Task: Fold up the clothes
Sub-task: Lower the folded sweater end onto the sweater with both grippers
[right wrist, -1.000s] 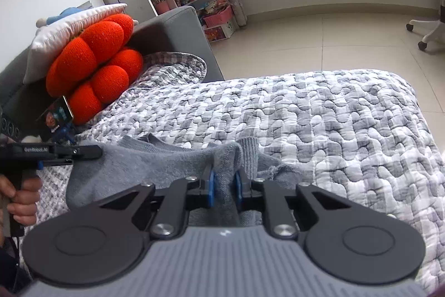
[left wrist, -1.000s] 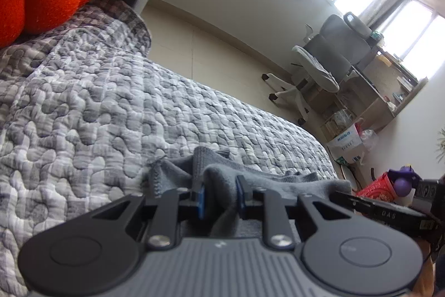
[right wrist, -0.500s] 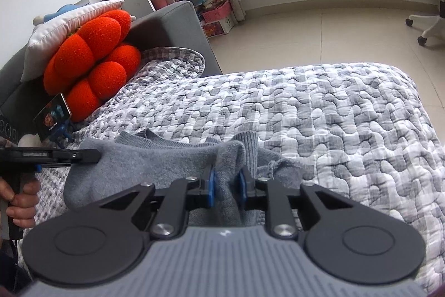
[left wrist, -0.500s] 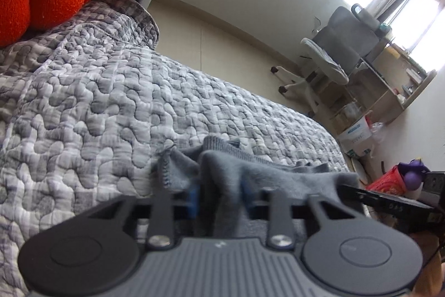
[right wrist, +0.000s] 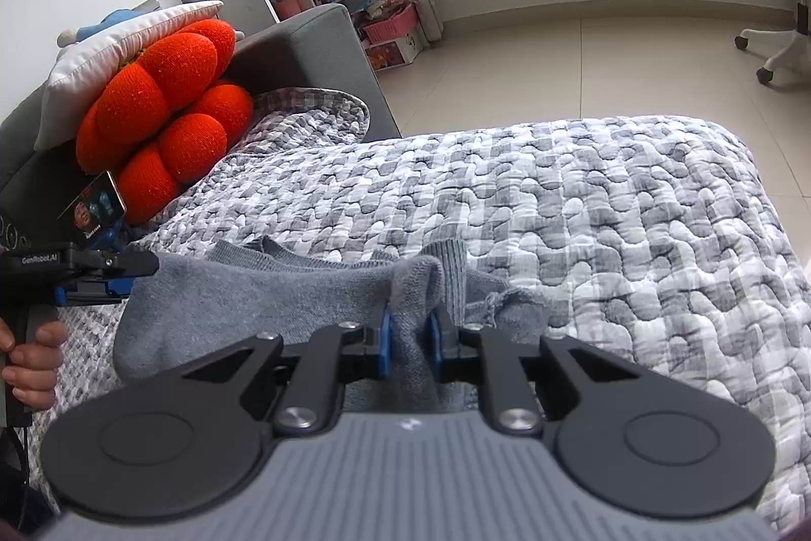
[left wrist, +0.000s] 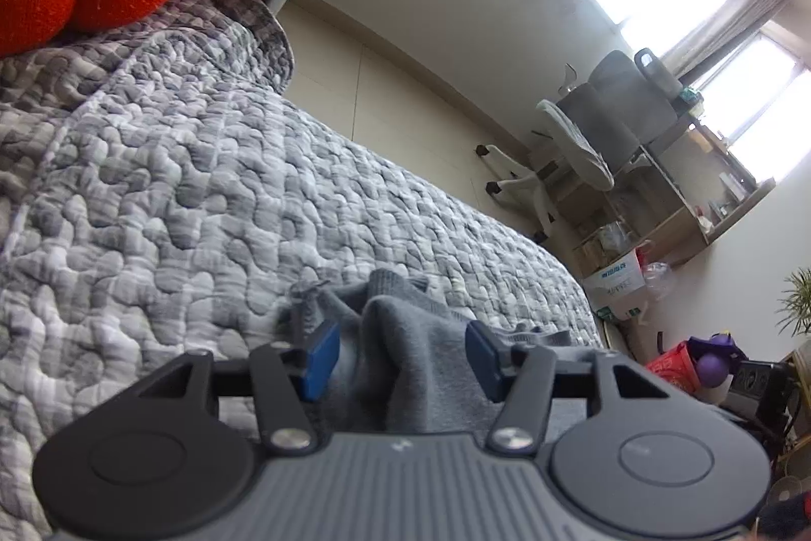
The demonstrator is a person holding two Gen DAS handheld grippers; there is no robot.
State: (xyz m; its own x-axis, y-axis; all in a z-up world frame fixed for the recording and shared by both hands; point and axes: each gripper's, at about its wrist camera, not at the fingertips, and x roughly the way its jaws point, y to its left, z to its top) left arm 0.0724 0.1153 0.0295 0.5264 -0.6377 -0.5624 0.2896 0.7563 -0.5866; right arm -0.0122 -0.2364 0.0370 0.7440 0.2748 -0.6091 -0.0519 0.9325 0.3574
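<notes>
My left gripper (left wrist: 400,353) has its jaws opening: the blue pads stand apart, with a ridge of the grey garment (right wrist: 263,292) between them but no longer pressed. My right gripper (right wrist: 409,333) has its jaws pinched on a fold of the same cloth, near its ribbed edge.

The garment lies on the quilt (right wrist: 608,206) of the bed, on the near side of it, well short of the red cushion (right wrist: 162,110) that leans at the head end. It is bunched, not flat.

What could go wrong, as I judge it: with the left side let go and the right side held, any pull from my right would drag the loose half across the quilt and undo the fold, or heap it further. The ridge between my left jaws could also snag on a pad as I draw away and lift with it. The quilt's bumpy stitching may catch the knit and leave wrinkles.

The garment's long axis runs from one gripper to the other, crosswise to the line from me to the cushion. Its ribbed edge points away from me, toward the far side of the bed.
</notes>
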